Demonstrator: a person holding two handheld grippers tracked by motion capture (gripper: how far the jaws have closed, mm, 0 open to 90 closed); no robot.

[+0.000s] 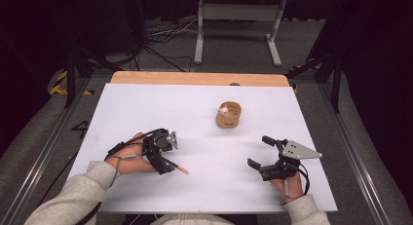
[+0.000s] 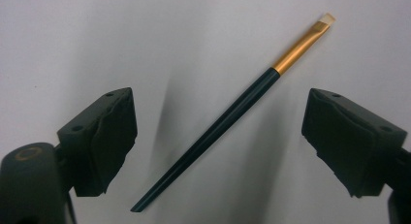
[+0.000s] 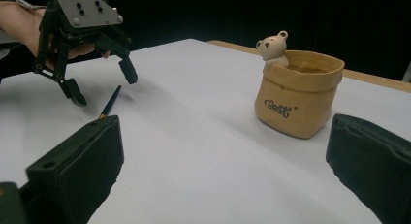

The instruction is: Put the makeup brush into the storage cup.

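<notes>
We've got a thin makeup brush (image 2: pixel 220 127) lying flat on the white table (image 1: pixel 146 103), well off from the tan bear pot (image 1: pixel 228 115). The left gripper (image 1: pixel 165 159) hangs right over the brush, jaws wide apart and gripping nothing. The right gripper (image 1: pixel 260 152) sits nearer the pot, also wide open and empty

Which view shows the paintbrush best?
The left gripper view: the paintbrush lies whole between the open jaws, handle, gold ferrule and bristles clear. The high view shows its tip end; the right gripper view, a short dark stretch.
</notes>
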